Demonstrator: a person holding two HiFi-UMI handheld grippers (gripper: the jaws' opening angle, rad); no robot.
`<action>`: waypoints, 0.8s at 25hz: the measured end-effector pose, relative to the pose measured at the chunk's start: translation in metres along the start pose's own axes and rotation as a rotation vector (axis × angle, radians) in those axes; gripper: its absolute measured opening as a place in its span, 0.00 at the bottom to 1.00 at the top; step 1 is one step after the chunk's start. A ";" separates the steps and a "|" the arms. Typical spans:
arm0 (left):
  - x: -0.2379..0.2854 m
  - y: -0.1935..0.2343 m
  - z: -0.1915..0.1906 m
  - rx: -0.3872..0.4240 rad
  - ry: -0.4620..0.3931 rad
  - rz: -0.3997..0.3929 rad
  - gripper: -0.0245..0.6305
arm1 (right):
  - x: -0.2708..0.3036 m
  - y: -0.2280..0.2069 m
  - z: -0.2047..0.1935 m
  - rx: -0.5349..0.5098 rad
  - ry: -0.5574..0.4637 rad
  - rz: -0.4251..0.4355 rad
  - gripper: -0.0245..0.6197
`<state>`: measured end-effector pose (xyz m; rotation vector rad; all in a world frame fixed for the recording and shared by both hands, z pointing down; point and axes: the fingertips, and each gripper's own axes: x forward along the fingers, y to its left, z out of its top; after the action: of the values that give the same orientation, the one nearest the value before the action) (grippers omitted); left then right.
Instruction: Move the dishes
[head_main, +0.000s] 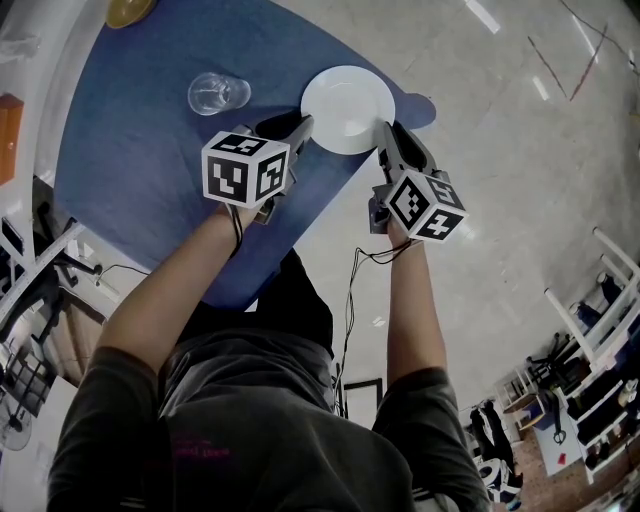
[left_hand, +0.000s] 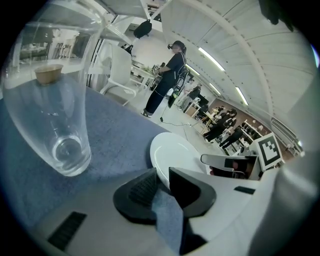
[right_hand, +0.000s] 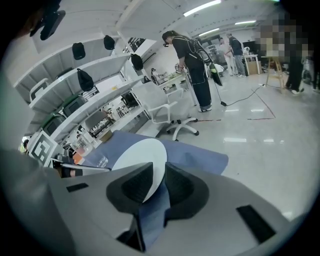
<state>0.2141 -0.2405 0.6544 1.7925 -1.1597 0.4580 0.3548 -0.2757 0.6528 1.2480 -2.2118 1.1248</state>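
Note:
A white plate (head_main: 348, 108) lies on the blue tablecloth (head_main: 140, 150) near its right edge. My left gripper (head_main: 303, 128) is at the plate's left rim and my right gripper (head_main: 385, 135) is at its right rim. In the left gripper view the plate's rim (left_hand: 175, 152) runs into the narrow gap of my left gripper (left_hand: 162, 176), with both pads against it. In the right gripper view the plate (right_hand: 140, 152) is likewise pinched by its edge in my right gripper (right_hand: 160, 172). The plate still rests on the cloth.
An empty clear glass (head_main: 215, 93) stands on the cloth just left of the plate, close to my left gripper. A yellow bowl (head_main: 128, 10) sits at the far end of the table. The table's edge and bare floor (head_main: 500, 150) lie right of the plate.

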 end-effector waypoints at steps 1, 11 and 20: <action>0.000 -0.001 0.000 0.003 -0.002 0.003 0.15 | -0.001 0.000 -0.001 0.002 -0.002 0.000 0.16; -0.012 -0.011 -0.002 0.042 -0.021 0.013 0.15 | -0.017 0.005 0.001 0.015 -0.039 -0.021 0.14; -0.034 -0.020 0.004 0.071 -0.076 0.007 0.15 | -0.033 0.019 -0.006 0.050 -0.075 -0.027 0.14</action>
<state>0.2139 -0.2233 0.6185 1.8825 -1.2157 0.4430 0.3565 -0.2472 0.6263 1.3570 -2.2262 1.1473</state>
